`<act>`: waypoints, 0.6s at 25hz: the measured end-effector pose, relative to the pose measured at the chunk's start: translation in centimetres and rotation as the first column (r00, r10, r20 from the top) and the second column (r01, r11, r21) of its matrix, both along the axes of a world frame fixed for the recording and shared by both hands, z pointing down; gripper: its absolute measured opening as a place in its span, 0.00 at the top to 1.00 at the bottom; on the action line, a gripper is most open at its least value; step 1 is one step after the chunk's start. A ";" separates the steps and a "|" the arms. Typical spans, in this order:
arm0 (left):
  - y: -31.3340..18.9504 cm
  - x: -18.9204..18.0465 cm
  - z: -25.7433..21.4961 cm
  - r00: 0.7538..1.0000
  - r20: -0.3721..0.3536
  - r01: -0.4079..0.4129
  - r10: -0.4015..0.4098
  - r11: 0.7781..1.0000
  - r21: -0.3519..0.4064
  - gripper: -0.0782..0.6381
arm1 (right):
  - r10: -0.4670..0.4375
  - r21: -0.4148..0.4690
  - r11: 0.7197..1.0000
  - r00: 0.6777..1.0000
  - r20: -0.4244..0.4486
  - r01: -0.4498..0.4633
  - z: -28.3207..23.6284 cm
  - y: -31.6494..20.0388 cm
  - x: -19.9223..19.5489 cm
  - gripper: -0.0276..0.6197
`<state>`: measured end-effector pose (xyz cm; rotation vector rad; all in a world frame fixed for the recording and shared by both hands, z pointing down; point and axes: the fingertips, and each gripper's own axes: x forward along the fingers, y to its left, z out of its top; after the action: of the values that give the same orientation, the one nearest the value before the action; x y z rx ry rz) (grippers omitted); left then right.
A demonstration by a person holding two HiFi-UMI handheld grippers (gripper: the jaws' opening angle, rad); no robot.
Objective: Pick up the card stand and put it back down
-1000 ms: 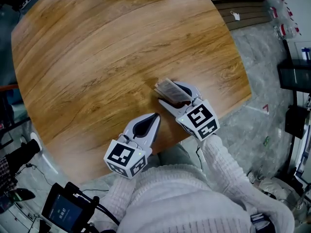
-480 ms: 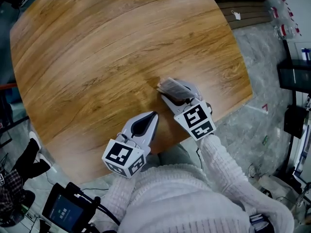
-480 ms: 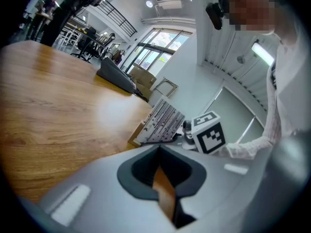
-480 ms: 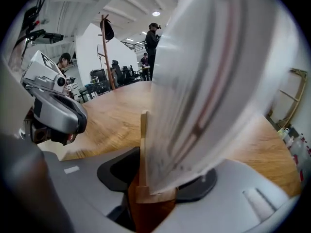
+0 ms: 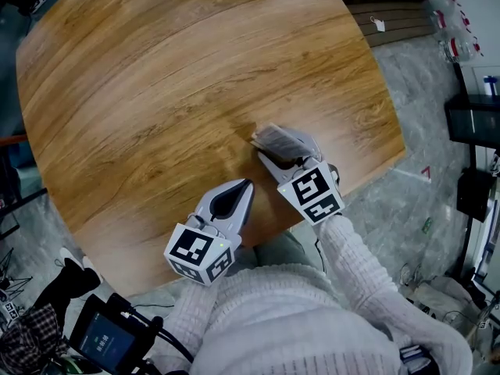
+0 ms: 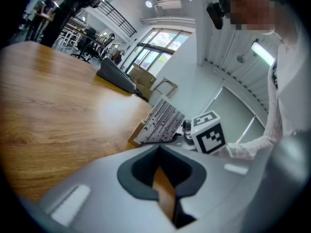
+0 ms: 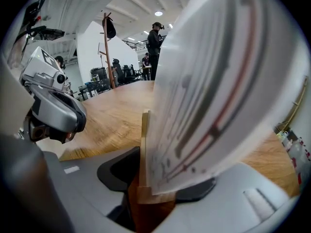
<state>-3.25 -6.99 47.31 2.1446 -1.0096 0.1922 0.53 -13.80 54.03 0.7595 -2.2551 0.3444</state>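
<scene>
The card stand (image 5: 275, 140), a small wooden base holding a printed white card, sits near the front right of the round wooden table (image 5: 156, 92). My right gripper (image 5: 283, 151) is shut on it; its jaws have just closed in, with the wooden base (image 7: 144, 191) pinched between them and the card (image 7: 214, 81) filling the right gripper view. My left gripper (image 5: 247, 186) rests to the left of the stand, apart from it, jaws together and holding nothing. In the left gripper view the stand (image 6: 160, 123) leans beside the right gripper's marker cube (image 6: 209, 132).
The table's front edge runs just under both grippers, with grey floor beyond it. A dark flat object (image 6: 115, 74) lies at the table's far side. A tablet on a stand (image 5: 101, 338) sits low at the left. People stand in the background.
The right gripper's jaws narrowed onto the card stand's base and the gripper rolled slightly. The left gripper stayed put. A foot at the lower left moved.
</scene>
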 end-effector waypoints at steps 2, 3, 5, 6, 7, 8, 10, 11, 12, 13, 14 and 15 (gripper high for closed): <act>-0.1 -0.1 0.1 1.000 0.002 0.003 -0.003 1.000 0.001 0.88 | 0.000 0.000 1.000 1.000 0.001 0.000 0.0 -0.1 0.0 0.64; -0.2 -0.2 0.1 1.000 0.002 0.004 -0.004 1.000 0.001 0.88 | 0.001 0.004 1.000 1.000 0.001 -0.001 0.0 -0.2 0.0 0.64; -0.2 -0.2 0.1 1.000 0.004 0.006 -0.006 1.000 0.003 0.88 | 0.001 0.015 1.000 1.000 0.000 -0.001 0.1 -0.2 0.0 0.65; -0.2 -0.3 0.2 1.000 0.005 0.006 -0.006 1.000 0.005 0.88 | 0.003 0.019 1.000 1.000 0.000 -0.003 0.1 -0.2 0.0 0.65; -0.2 -0.3 0.2 1.000 0.007 0.006 -0.006 1.000 0.005 0.88 | 0.008 0.021 1.000 1.000 0.004 -0.008 0.2 -0.2 0.0 0.65; -0.2 -0.4 0.3 1.000 0.008 0.007 -0.007 1.000 0.006 0.88 | 0.016 0.020 1.000 1.000 0.012 -0.017 0.2 -0.2 0.0 0.66; -0.1 -0.5 0.4 1.000 0.010 0.009 -0.009 1.000 0.008 0.88 | 0.038 0.015 0.999 0.999 0.034 -0.039 0.2 -0.1 0.1 0.66; -0.1 -0.5 0.5 1.000 0.011 0.009 -0.009 1.000 0.011 0.88 | 0.047 0.012 0.999 0.998 0.046 -0.048 0.2 -0.1 0.1 0.66; -0.1 -0.6 0.5 1.000 0.013 0.009 -0.009 1.000 0.015 0.88 | 0.052 0.009 0.999 0.997 0.056 -0.053 0.2 0.0 0.1 0.66; -0.1 -0.7 0.5 1.000 0.015 0.008 -0.008 1.000 0.019 0.88 | 0.054 0.009 0.998 0.997 0.064 -0.055 0.2 0.0 0.1 0.66; -0.2 -0.8 0.5 1.000 0.017 0.006 -0.007 1.000 0.025 0.88 | 0.054 0.014 0.998 0.996 0.069 -0.055 0.0 -0.1 0.0 0.67; -0.3 -0.9 0.5 1.000 0.019 0.005 -0.005 0.999 0.031 0.88 | 0.053 0.024 0.998 0.996 0.073 -0.055 -0.2 -0.1 0.0 0.67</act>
<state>-4.12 -7.30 47.76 2.1720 -1.0354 0.1962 0.50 -13.93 53.80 0.8346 -2.3141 0.3750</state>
